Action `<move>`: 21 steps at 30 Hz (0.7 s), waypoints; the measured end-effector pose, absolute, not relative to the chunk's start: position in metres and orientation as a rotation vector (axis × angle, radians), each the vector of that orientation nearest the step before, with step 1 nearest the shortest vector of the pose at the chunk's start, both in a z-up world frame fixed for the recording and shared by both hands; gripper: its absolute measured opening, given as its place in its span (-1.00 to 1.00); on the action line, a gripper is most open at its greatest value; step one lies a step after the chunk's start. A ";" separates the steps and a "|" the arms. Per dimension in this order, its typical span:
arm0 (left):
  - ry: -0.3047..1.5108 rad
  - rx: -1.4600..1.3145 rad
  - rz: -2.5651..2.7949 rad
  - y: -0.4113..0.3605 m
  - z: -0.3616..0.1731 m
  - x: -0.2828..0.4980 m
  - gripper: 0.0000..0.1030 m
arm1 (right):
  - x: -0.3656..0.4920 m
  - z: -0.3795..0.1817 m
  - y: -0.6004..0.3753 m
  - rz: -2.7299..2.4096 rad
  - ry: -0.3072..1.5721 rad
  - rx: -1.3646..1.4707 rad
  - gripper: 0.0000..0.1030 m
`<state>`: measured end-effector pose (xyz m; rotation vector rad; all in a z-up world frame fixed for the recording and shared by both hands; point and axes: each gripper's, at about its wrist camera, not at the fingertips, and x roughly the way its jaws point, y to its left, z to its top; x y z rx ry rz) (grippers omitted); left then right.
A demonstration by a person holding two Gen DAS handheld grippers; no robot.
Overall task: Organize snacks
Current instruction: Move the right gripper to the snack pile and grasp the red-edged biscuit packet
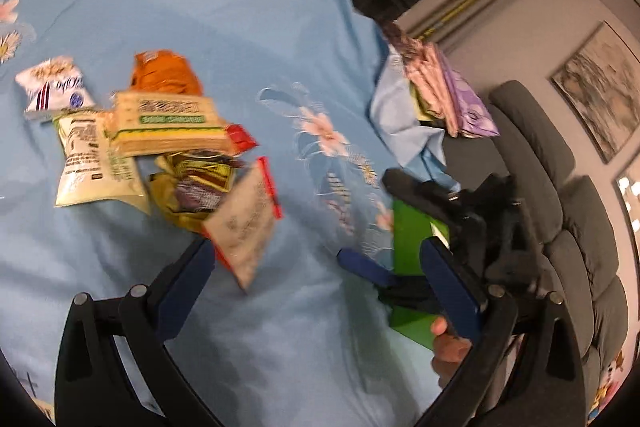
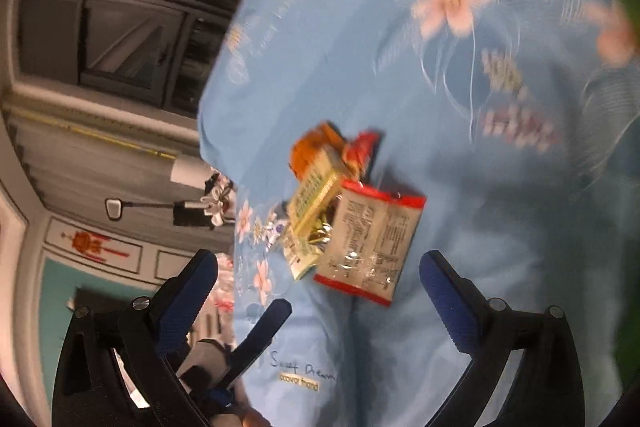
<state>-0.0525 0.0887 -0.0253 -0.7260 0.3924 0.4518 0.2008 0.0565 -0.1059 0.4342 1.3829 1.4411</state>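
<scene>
On the blue flowered bedsheet (image 1: 248, 7), toward its left edge in my left view, the snacks (image 1: 160, 147) lie heaped, a red-edged packet (image 2: 370, 239) nearest me. My left tool (image 1: 316, 259) gapes wide, gripping nothing. My right tool (image 2: 320, 275) gapes equally wide, empty, near that packet without touching.

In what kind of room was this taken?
Probably a bedroom at home. The snacks lie on a blue flowered bedsheet printed with "Sweet Dream", a grey padded chair stands beside it, and a framed picture hangs on the wall.
</scene>
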 end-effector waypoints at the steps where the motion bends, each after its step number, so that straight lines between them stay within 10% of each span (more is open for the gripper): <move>1: 0.395 -0.740 0.454 0.092 -0.030 -0.052 0.98 | 0.203 -0.121 0.062 1.423 1.427 0.466 0.98; 9: 0.443 -0.864 0.364 0.119 -0.074 -0.028 0.74 | 0.216 -0.150 0.051 1.441 1.533 0.589 0.95; 21: 0.437 -0.888 0.439 0.133 -0.090 -0.048 -0.39 | 0.199 -0.136 0.087 1.427 1.490 0.415 0.53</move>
